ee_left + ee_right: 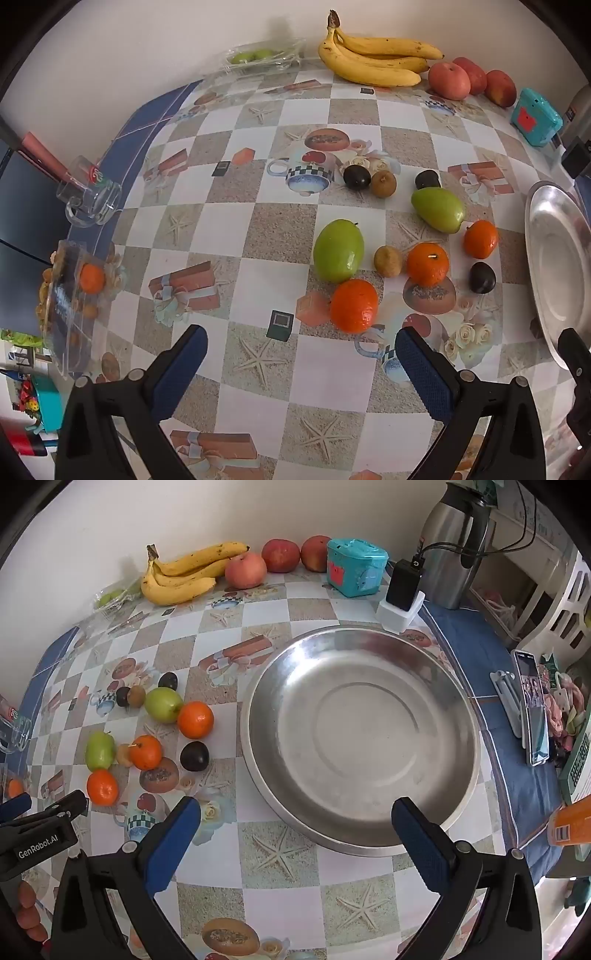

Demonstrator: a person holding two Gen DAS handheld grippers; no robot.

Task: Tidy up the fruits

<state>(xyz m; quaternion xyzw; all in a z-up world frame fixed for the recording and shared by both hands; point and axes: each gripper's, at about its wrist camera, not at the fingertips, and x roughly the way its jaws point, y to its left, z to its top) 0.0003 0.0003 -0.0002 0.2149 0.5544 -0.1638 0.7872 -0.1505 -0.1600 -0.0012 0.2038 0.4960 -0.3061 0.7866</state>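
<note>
Orange mandarin nearest left claw, loose on desk among green fruit and dark plums. Light, round, soft skin; likely rolls. Grip across widest middle, gently. Steel bowl empty under right claw. Both claws wide, holding nothing.

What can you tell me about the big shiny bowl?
The big shiny bowl is a wide, shallow, round dish that looks like dull silver metal, with a flat rim and faint rings pressed into its bottom. It is empty and sits upright on the checked tablecloth, right of the loose fruit. Nothing touches it but the cloth; the open right gripper hovers at its near edge.
</note>
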